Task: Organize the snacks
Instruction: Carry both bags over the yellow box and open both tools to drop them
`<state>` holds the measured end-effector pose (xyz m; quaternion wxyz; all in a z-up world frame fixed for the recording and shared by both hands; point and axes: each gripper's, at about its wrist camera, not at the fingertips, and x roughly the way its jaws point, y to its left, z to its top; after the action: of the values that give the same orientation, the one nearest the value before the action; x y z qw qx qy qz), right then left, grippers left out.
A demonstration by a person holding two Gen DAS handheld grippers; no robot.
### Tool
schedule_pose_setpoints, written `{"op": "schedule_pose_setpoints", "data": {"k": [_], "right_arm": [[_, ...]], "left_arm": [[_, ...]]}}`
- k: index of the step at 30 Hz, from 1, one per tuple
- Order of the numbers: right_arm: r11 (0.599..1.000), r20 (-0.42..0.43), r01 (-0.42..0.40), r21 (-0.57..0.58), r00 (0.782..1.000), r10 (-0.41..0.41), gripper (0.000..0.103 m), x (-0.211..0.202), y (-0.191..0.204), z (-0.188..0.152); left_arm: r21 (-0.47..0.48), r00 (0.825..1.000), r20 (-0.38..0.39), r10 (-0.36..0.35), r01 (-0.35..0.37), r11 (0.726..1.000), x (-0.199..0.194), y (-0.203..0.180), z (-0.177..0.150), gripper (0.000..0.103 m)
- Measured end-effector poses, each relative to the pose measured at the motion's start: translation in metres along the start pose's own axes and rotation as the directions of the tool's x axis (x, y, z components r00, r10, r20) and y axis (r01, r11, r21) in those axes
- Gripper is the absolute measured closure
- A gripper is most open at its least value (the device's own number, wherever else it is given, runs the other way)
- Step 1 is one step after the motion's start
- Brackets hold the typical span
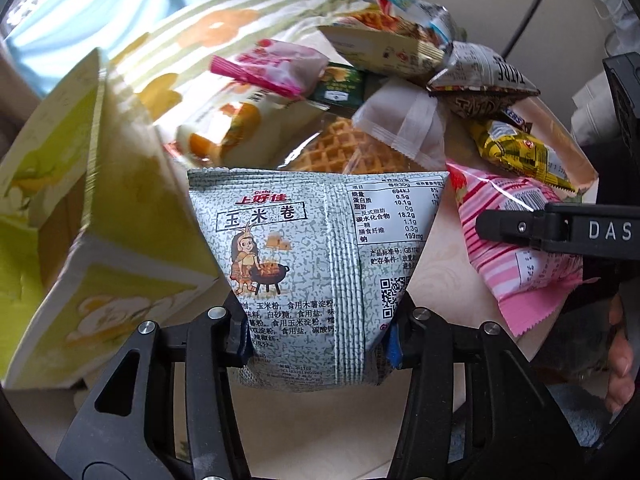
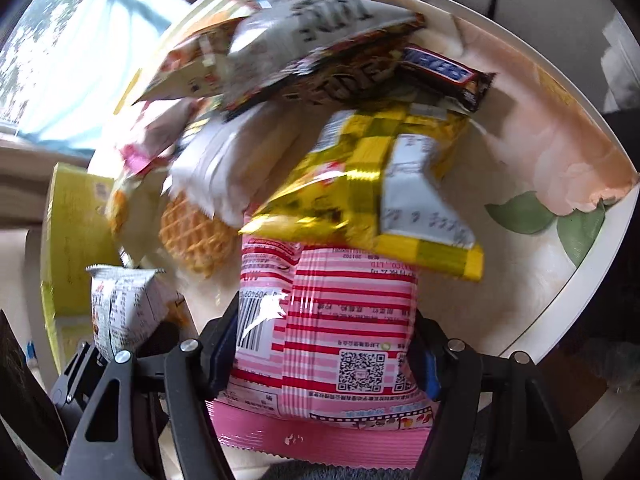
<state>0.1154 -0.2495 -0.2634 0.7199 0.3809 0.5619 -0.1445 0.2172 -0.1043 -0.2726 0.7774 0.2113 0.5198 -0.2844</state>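
Note:
My left gripper (image 1: 318, 332) is shut on a grey corn-roll snack bag (image 1: 312, 248), held upright just in front of the snack pile; the bag also shows in the right wrist view (image 2: 124, 308). My right gripper (image 2: 324, 356) is shut on a pink striped snack packet (image 2: 332, 336), which lies at the pile's near edge; the packet (image 1: 516, 248) and a right finger (image 1: 560, 232) show in the left wrist view. The pile holds a waffle pack (image 1: 344, 152), a yellow gold packet (image 2: 372, 196) and a Snickers bar (image 2: 440, 72).
A yellow-green cardboard box (image 1: 80, 216) stands open at the left, close to the grey bag. The snacks lie on a round table (image 2: 580, 240) with a floral cloth. A window with curtains (image 1: 80, 8) is at the far left.

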Motion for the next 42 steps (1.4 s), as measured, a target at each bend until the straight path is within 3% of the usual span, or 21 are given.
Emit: {"op": "schedule_pose_setpoints", "data": {"k": [7, 13, 22, 34, 37, 42], "right_arm": [[0.989, -0.006, -0.073, -0.131, 0.997, 0.073, 0.037, -0.027, 0.026, -0.018], [0.957, 0.005, -0.125, -0.261, 0.991, 0.13, 0.037, -0.053, 0.049, -0.031], [0.873, 0.007, -0.176, -0.456, 0.98, 0.201, 0.037, -0.085, 0.091, -0.025], [0.719, 0.032, -0.192, -0.668, 0.958, 0.286, 0.037, -0.099, 0.212, -0.007], [0.691, 0.032, -0.195, -0.696, 0.953, 0.3, 0.037, -0.095, 0.246, -0.004], [0.655, 0.03, -0.177, -0.734, 0.956, 0.292, 0.037, -0.072, 0.305, 0.001]], "left_arm": [[-0.098, 0.997, 0.055, 0.06, -0.054, 0.994, -0.04, 0.004, -0.02, 0.059], [-0.178, 0.983, 0.126, 0.131, -0.107, 0.978, -0.08, 0.004, -0.026, 0.059], [-0.356, 0.958, 0.179, 0.223, -0.148, 0.922, -0.134, 0.03, -0.036, 0.059], [-0.532, 0.924, 0.217, 0.315, -0.158, 0.832, -0.184, 0.146, -0.032, 0.059], [-0.548, 0.925, 0.21, 0.317, -0.157, 0.822, -0.187, 0.183, -0.028, 0.059], [-0.554, 0.941, 0.175, 0.289, -0.149, 0.819, -0.174, 0.245, -0.018, 0.059]]}}
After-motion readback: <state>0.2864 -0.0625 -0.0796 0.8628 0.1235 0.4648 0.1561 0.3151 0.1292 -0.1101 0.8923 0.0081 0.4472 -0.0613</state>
